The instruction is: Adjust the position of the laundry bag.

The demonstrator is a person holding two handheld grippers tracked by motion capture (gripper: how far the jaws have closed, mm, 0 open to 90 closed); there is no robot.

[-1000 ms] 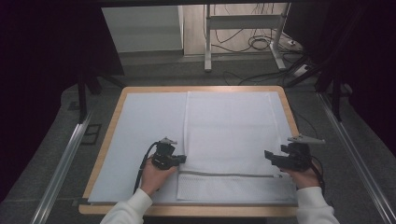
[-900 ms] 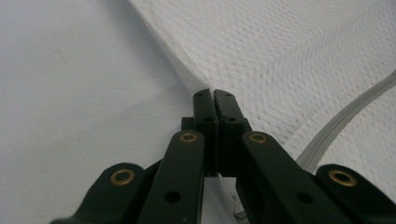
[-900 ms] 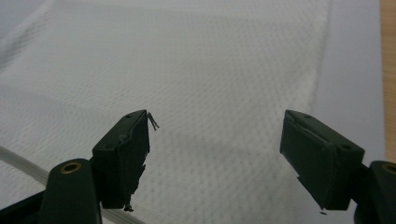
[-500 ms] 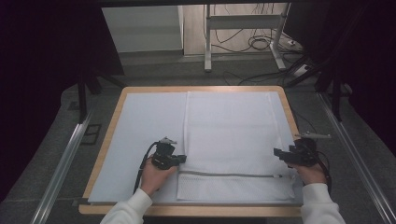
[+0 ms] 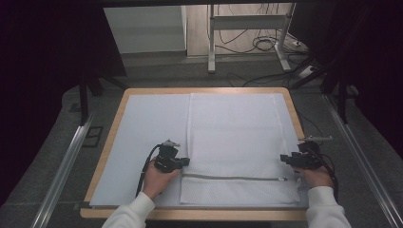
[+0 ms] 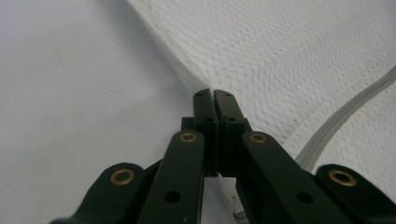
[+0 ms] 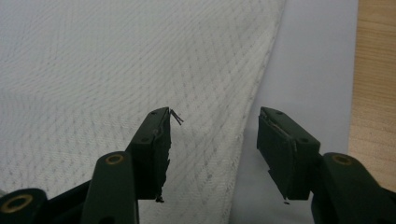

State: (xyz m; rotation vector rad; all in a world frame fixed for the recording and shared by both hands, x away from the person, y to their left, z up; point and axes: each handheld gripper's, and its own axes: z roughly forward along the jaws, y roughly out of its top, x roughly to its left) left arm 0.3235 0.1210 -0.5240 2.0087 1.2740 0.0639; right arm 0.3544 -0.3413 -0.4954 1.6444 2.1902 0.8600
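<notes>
Scene: a wooden-edged worktop point(image 5: 107, 156) covered by a pale grey sheet point(image 5: 147, 123), with a white mesh zippered laundry bag point(image 5: 237, 137) lying flat on its right half.
Bag position: spread out, its long sides running away from the person, its grey zipper point(image 5: 228, 178) crossing it near the person's edge; the slider point(image 5: 282, 179) sits at the right end.
Left gripper point(image 5: 183, 162): at the bag's left edge, just above the zipper line. In the left gripper view its jaws are pressed together on the edge seam of the mesh point(image 6: 187, 79), pinching the fabric and holding it in place.
Right gripper point(image 5: 286, 159): at the bag's right edge, close to the slider. Its jaws have just been closing and now stand partly spread; in the right gripper view the bag's right edge point(image 7: 254, 93) lies under the gap between them, not yet gripped.
Step in hand: one side of the bag is anchored while the other gripper lines up on the opposite edge, likely to take hold for folding or for working the zipper.
Next move: the right gripper probably needs to sink to the mesh edge and finish closing on it, catching fabric only and not the sheet beneath.
Risk: thin mesh may slip out of the jaws if the bite is shallow.
</notes>
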